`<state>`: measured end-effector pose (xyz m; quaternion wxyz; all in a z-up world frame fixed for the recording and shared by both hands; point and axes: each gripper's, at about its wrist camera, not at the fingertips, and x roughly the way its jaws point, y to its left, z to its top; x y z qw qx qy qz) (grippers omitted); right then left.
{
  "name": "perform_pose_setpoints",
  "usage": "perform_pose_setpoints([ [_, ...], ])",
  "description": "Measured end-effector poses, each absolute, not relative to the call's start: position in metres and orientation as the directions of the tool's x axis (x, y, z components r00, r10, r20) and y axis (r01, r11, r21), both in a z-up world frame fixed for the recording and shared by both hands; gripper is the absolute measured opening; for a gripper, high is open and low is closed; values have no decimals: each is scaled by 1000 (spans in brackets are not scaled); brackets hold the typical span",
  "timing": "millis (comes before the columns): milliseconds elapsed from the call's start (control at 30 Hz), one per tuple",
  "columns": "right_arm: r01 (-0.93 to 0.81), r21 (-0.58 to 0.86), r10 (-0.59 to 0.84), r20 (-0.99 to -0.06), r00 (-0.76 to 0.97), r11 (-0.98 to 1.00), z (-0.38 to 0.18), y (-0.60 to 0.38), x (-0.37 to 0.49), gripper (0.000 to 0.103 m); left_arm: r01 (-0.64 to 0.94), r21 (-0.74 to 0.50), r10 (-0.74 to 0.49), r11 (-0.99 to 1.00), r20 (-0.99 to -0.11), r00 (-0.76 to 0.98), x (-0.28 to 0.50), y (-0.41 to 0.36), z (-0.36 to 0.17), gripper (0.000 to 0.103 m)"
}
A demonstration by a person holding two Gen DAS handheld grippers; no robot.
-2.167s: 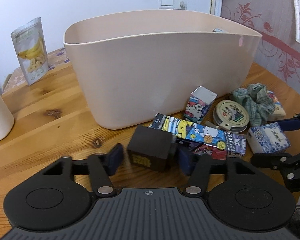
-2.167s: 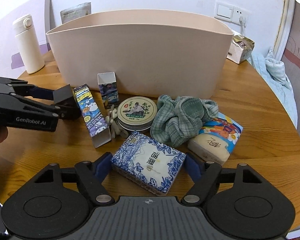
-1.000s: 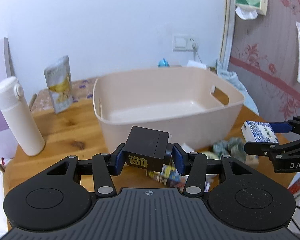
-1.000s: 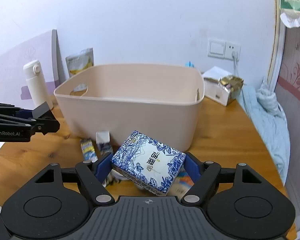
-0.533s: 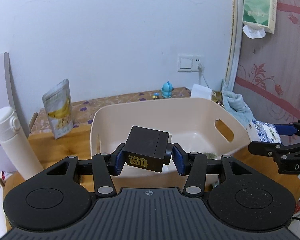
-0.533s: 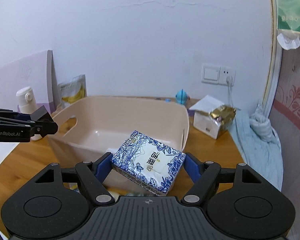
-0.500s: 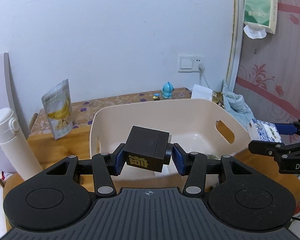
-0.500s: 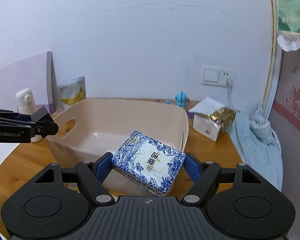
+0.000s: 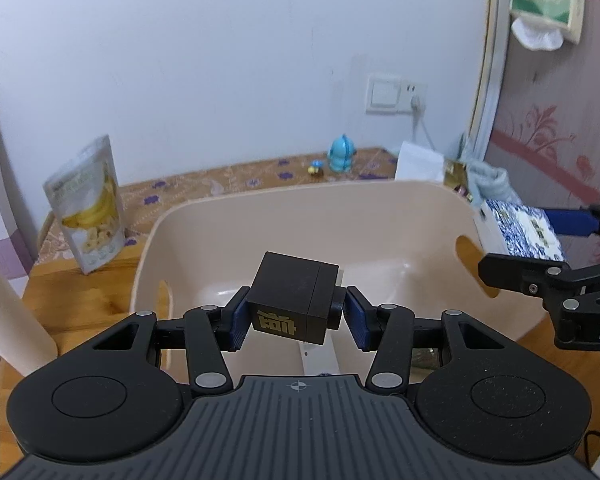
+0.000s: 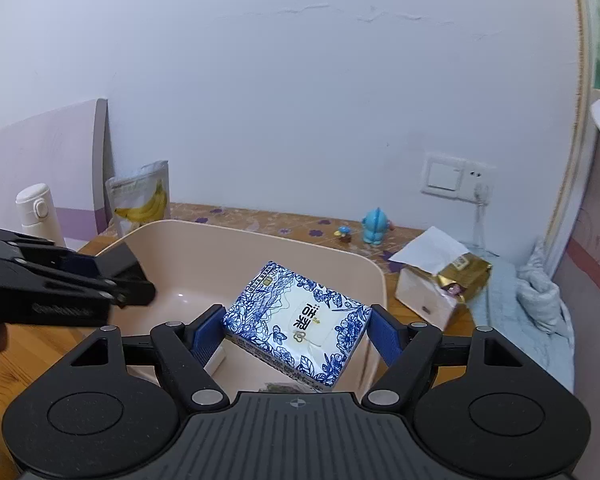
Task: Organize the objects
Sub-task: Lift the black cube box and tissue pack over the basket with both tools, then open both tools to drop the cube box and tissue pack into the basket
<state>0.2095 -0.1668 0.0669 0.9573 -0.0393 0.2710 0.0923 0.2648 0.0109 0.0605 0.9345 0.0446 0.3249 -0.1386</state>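
Left gripper [image 9: 294, 316] clamps black box [image 9: 294, 298]: rigid, light, your side grip suits. Right gripper [image 10: 296, 334] pinches tissue pack [image 10: 298, 322]: soft, slippery; squeeze gently over bin [image 9: 380, 216].

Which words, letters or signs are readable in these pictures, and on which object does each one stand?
"DA", then cut off by the picture's edge: white letters on the right gripper, seen from the left wrist view.
Gold character on the black box: too stylised to read.
Dark characters on the blue-and-white tissue pack: sideways, not clear enough to quote.
Lettering on the left gripper: blurred.
Print on the banana snack bag: too small.
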Motion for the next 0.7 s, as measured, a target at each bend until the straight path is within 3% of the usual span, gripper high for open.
perform_pose_setpoints([
  [700, -252, -40, 161, -673, 722, 967, 24, -163, 253, 75, 288, -17, -200, 958, -757, 622, 293, -8, 21, 51],
])
